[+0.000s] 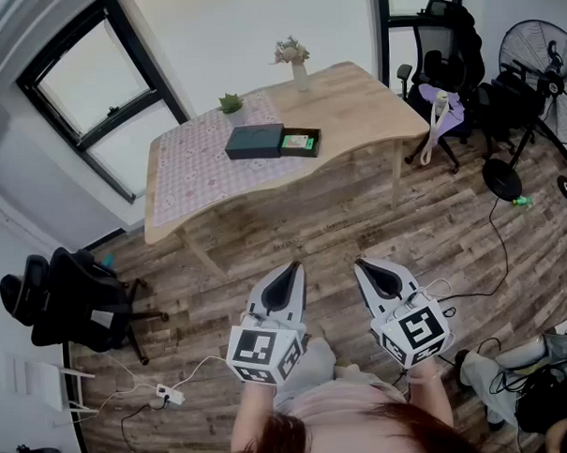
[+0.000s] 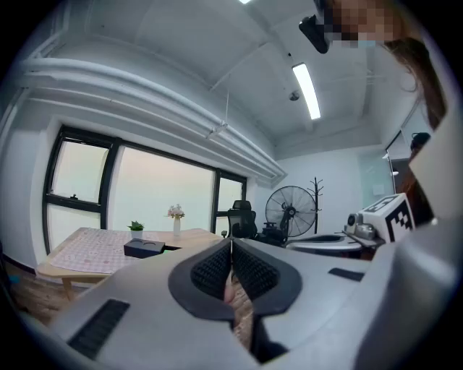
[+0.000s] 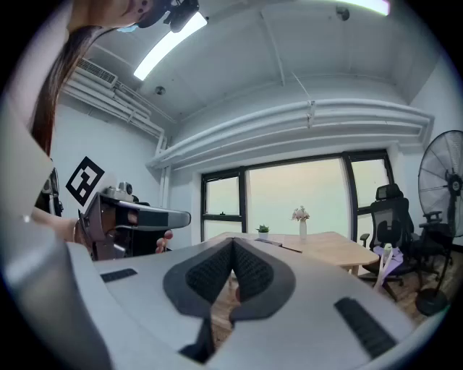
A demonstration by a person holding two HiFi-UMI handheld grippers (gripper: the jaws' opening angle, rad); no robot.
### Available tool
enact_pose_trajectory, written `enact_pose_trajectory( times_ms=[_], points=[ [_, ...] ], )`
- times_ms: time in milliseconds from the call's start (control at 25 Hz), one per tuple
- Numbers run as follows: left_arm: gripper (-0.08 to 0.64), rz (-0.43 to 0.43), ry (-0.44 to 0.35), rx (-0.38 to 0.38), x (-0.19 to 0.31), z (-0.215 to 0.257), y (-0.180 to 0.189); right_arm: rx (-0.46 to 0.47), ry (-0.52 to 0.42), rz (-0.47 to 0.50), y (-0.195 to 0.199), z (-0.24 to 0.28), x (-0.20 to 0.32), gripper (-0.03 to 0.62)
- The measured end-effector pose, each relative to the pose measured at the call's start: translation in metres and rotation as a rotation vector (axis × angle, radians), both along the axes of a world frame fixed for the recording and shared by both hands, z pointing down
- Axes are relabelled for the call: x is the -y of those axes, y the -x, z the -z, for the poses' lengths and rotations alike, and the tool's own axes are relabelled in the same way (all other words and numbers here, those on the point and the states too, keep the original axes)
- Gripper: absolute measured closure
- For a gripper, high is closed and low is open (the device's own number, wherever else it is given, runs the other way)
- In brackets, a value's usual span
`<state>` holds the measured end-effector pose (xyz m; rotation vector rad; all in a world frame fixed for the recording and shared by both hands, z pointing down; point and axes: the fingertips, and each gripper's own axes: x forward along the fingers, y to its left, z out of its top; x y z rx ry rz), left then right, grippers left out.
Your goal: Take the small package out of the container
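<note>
Left gripper (image 1: 291, 268): closed, empty | right gripper (image 1: 363, 264): closed, empty | container (image 1: 254, 140): on table (image 1: 372, 100), upper centre, well apart from both

At your 12 o'clock a wooden table (image 1: 372, 104) stands on a plank floor (image 1: 293, 234). You have a dark-framed window (image 1: 89, 74) at 10, a black office chair (image 1: 449, 35) at 1, a standing fan (image 1: 539, 64) at 2 and a second chair (image 1: 75, 296) at 8. A tube light (image 2: 307, 90) glows overhead.

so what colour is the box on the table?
Dark grey-green box; clearest in the head view.
</note>
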<state>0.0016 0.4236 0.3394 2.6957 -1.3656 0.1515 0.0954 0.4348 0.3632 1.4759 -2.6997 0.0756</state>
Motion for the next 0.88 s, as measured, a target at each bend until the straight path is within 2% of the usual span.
enact_pose_trajectory(
  times_ms=[160, 440, 880],
  points=[
    [0.548, -0.013, -0.003, 0.022, 0.000, 0.001, -0.002, 0.010, 0.006, -0.009, -0.002, -0.001, 0.002, 0.592],
    [0.548, -0.023, 0.004, 0.019, 0.018, -0.007, 0.001, 0.051, 0.010, -0.021, -0.003, -0.005, 0.022, 0.592],
    [0.548, -0.058, 0.002, -0.012, 0.093, -0.010, 0.018, 0.087, 0.018, -0.032, 0.021, -0.011, 0.089, 0.592]
  ],
)
